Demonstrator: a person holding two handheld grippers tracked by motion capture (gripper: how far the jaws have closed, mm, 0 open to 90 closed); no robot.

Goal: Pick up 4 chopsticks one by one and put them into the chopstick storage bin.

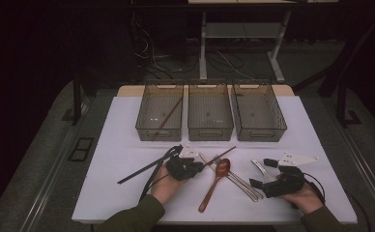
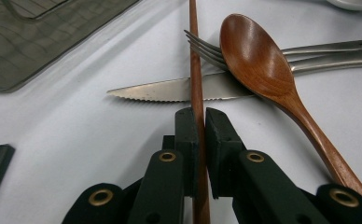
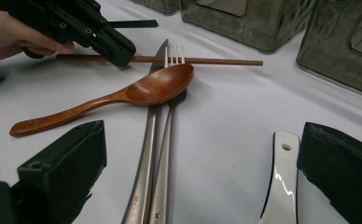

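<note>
On the table, our left gripper fingers pinch a chopstick; our right gripper fingers stand wide, holding nothing.

The spoon lies on the fork and, seemingly, the knife.

tabletop: white sheet | far edge: three smoky bins in a row | near side: knife, fork, wooden spoon piled; metal utensil apart | left: black strips
</note>
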